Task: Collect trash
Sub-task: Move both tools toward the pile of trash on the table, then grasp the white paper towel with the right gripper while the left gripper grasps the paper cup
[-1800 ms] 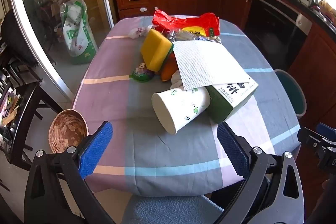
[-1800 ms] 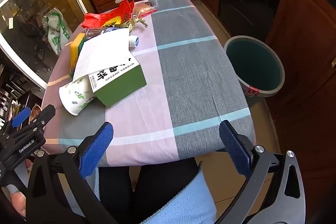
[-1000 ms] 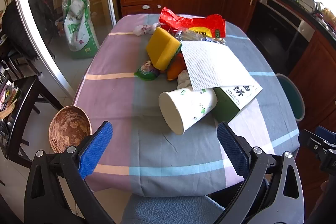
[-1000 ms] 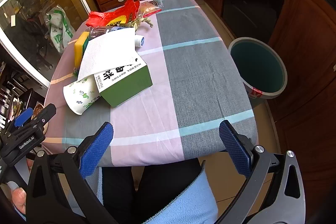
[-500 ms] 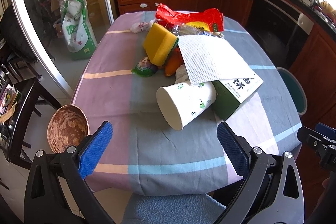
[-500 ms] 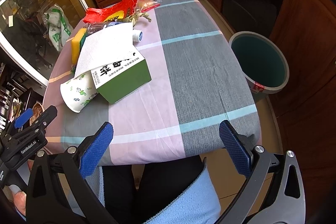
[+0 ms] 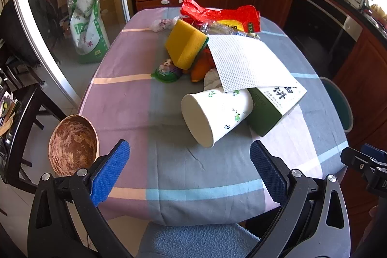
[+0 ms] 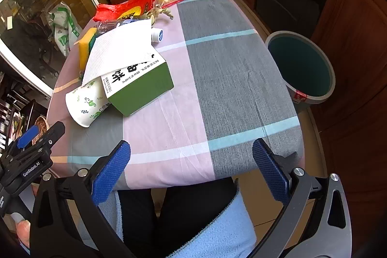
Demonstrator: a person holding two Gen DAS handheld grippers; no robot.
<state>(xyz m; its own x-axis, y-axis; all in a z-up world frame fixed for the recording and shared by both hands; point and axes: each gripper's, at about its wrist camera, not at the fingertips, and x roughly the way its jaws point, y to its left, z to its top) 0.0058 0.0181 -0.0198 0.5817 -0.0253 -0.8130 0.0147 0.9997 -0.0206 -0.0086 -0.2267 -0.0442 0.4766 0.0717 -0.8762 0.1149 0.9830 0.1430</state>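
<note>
cup [image 7: 219,114]: 1 | green box [image 8: 142,86]: 1 | sponge [image 7: 185,44]: 1 | bin [image 8: 302,69]: 1

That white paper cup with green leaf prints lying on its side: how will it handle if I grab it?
The white paper cup with green leaf prints looks empty, so probably light. Lying on its side, it may roll when nudged. Thin paper walls would likely crush under a hard squeeze, so close gently.

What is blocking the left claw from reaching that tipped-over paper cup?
Nothing visible: only bare checked tablecloth lies between the open left claw and the white leaf-print paper cup, whose mouth faces the claw.
</note>
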